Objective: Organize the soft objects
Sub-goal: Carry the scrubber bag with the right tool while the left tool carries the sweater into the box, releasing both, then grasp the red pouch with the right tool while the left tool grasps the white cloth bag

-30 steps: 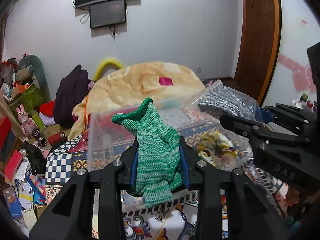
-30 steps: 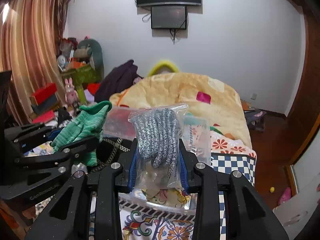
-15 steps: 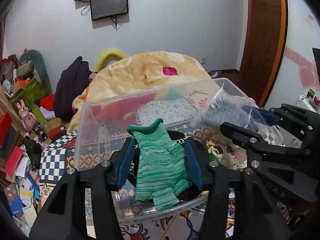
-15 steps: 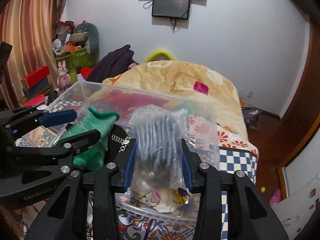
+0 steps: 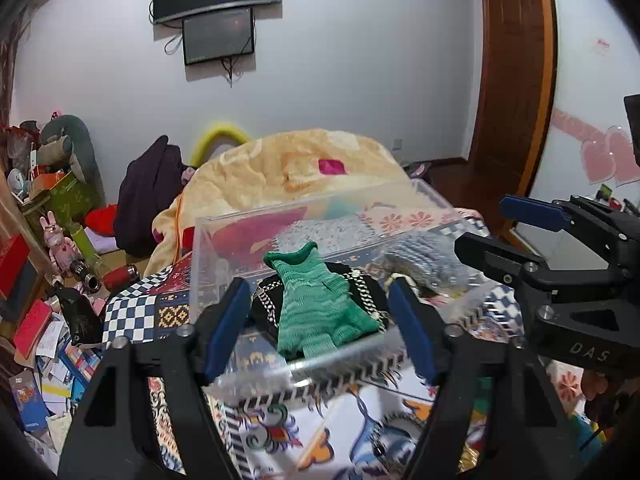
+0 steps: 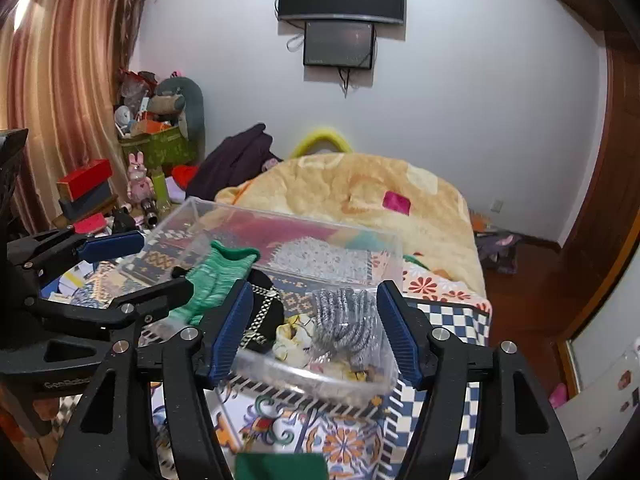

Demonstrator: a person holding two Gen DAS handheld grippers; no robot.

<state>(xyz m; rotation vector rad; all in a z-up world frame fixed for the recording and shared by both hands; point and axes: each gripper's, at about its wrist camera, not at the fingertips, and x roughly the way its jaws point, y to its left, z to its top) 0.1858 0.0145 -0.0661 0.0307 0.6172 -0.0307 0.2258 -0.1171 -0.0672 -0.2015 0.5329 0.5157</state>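
Left wrist view: the left gripper point(image 5: 316, 320) fingers stand apart around the green knit point(image 5: 320, 304) lying in the clear box point(image 5: 224, 236). The right gripper point(image 6: 314, 332) gapes likewise over the bagged grey knit point(image 6: 344, 320) inside.

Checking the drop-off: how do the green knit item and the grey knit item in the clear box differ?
The green knit garment is bare; the grey-and-white knit piece sits in a clear plastic bag. The green one lies atop a black chained bag; the grey one lies beside it. Both rest inside the clear plastic box, with both grippers open.
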